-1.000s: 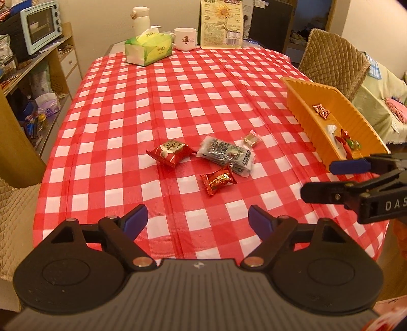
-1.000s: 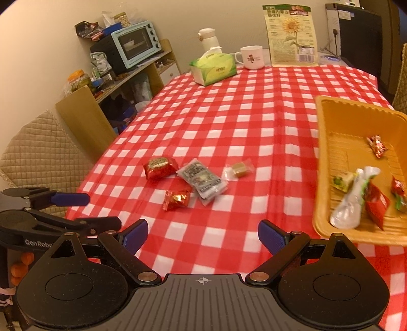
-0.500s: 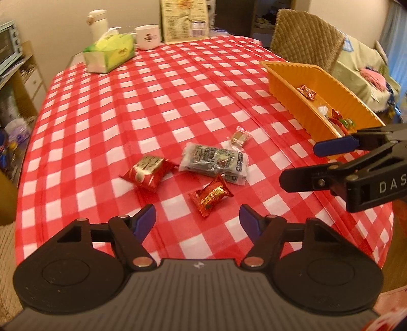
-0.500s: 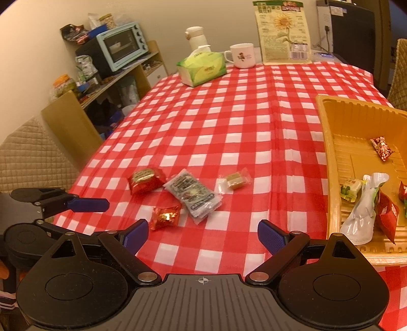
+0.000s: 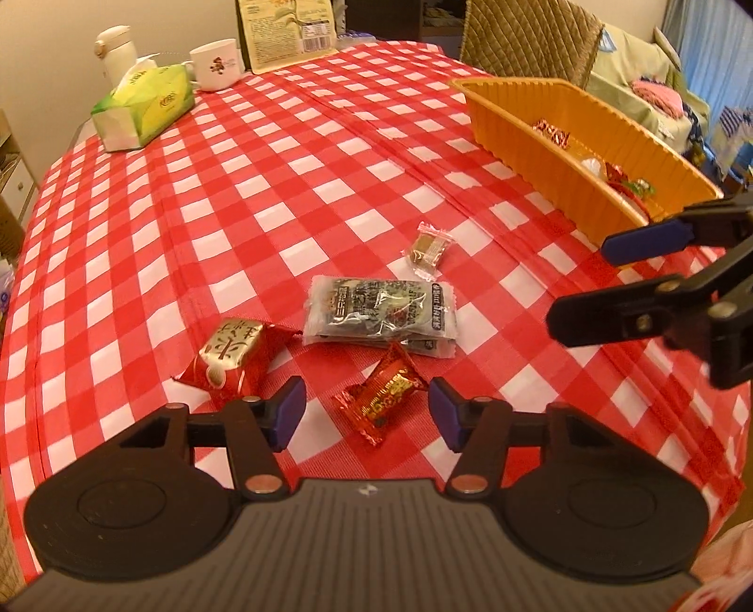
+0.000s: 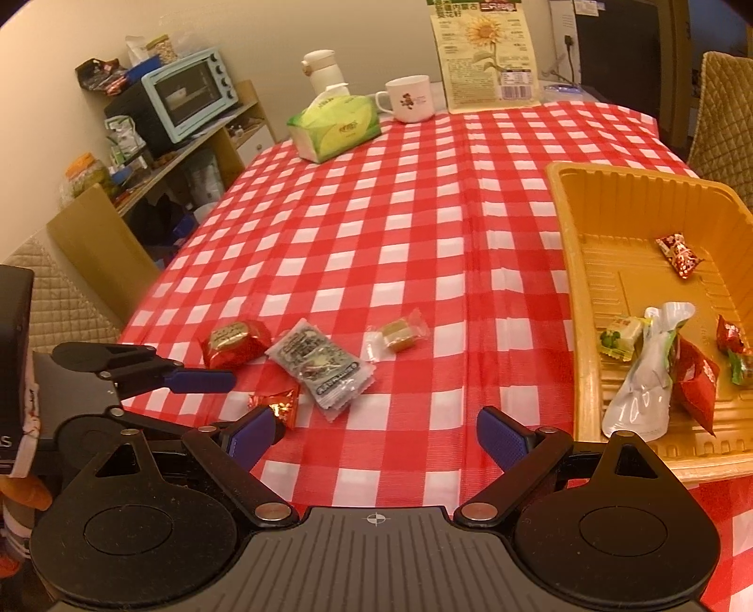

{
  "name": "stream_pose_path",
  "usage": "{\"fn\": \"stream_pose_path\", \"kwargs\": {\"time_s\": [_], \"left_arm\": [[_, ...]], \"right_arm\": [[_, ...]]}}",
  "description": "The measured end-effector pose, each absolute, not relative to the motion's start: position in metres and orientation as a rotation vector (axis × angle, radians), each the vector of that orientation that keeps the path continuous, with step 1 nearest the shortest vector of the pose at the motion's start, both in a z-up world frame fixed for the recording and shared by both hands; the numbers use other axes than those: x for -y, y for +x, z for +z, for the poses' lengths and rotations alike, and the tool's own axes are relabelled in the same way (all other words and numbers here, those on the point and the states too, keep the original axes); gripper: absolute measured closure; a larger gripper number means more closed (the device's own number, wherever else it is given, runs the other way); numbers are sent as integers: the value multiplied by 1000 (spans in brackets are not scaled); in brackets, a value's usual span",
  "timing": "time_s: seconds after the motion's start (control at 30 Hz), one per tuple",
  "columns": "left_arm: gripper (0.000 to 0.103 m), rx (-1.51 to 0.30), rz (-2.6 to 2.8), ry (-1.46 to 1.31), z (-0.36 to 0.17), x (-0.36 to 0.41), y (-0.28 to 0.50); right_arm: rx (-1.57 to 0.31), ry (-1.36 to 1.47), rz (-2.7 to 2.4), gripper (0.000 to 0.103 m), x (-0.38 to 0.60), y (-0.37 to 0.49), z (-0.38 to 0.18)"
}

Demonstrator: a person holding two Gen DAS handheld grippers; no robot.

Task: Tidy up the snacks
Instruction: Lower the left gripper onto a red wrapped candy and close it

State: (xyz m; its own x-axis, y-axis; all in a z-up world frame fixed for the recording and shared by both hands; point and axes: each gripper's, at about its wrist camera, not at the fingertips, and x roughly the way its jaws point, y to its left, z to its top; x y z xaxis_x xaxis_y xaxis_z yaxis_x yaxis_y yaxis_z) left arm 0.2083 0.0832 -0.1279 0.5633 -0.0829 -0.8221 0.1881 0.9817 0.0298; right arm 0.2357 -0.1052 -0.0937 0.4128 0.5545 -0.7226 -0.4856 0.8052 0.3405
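Several snacks lie on the red checked tablecloth: a small red-gold candy [image 5: 383,398] [image 6: 278,404], a red-gold packet [image 5: 230,358] [image 6: 233,343], a grey packet [image 5: 381,313] [image 6: 322,369] and a clear-wrapped brown sweet [image 5: 427,247] [image 6: 397,332]. My left gripper [image 5: 367,414] is open, its blue pads either side of the small red-gold candy; it also shows in the right wrist view [image 6: 207,400]. My right gripper [image 6: 376,435] is open and empty, left of the orange tray [image 6: 572,292] [image 5: 555,165], which holds several snacks.
A green tissue box [image 5: 143,110], a white mug [image 5: 216,63], a white flask [image 5: 115,52] and a sunflower bag [image 6: 487,54] stand at the table's far end. Padded chairs [image 5: 532,37] stand nearby. A shelf with a toaster oven [image 6: 188,96] is at left.
My left gripper has moved forward and down toward the snacks, so the small red-gold candy now lies between its open fingers. My right gripper has come slightly closer to the table.
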Motion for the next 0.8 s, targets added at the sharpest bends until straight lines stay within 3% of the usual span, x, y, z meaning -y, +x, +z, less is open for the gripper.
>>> {"fn": "stream_pose_path", "kwargs": {"time_s": [0.5,0.8], "left_arm": [[81,-992,-224,107,-136,-82,217],[83,-999,-186,45,-130,-96,202]], "right_arm": [[-946,84,638,10,103,240,-92],[-937,56,676,10,95,244,-93]]}}
